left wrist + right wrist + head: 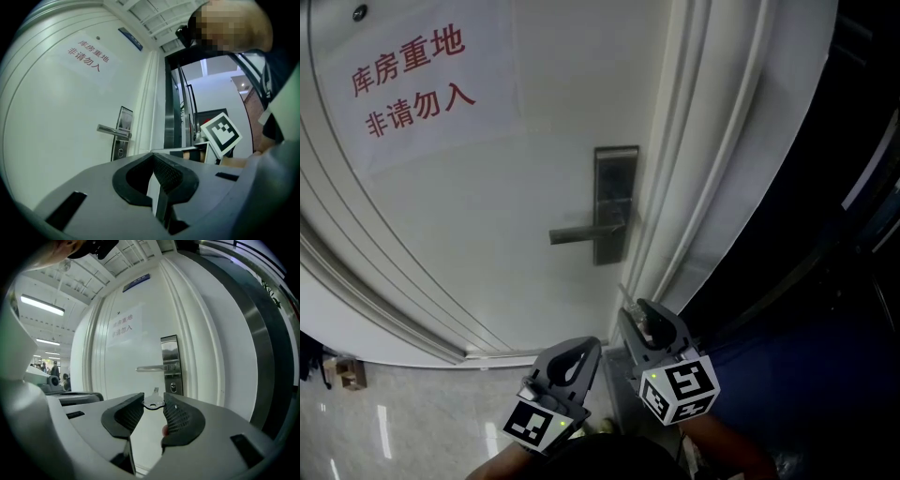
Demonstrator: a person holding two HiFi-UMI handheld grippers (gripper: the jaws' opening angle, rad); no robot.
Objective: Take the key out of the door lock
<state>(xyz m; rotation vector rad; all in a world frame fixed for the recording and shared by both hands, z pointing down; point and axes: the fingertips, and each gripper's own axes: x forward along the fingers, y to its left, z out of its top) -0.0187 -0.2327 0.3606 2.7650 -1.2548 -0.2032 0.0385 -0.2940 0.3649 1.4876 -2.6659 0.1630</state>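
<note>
My right gripper [153, 405] is pinching the key [152, 401] by its flat head, right at the tips of its two jaws, with the blade sticking out forward past them. The key is out of the lock and touches nothing but the jaws. Ahead of the right gripper and higher up is the metal lock plate [170, 363] on the white door [140, 341]. Its keyhole [173, 387] sits just beyond the key's tip in the right gripper view, and the lever handle [151, 367] runs off to the left above it. In the head view the right gripper sits well below the lock plate, near the door frame. My left gripper [153, 158] is just to the left of the right one and a little further back, its jaws pressed together with nothing between them. Far above both grippers, a paper sign [411, 82] with red characters is stuck to the door.
</note>
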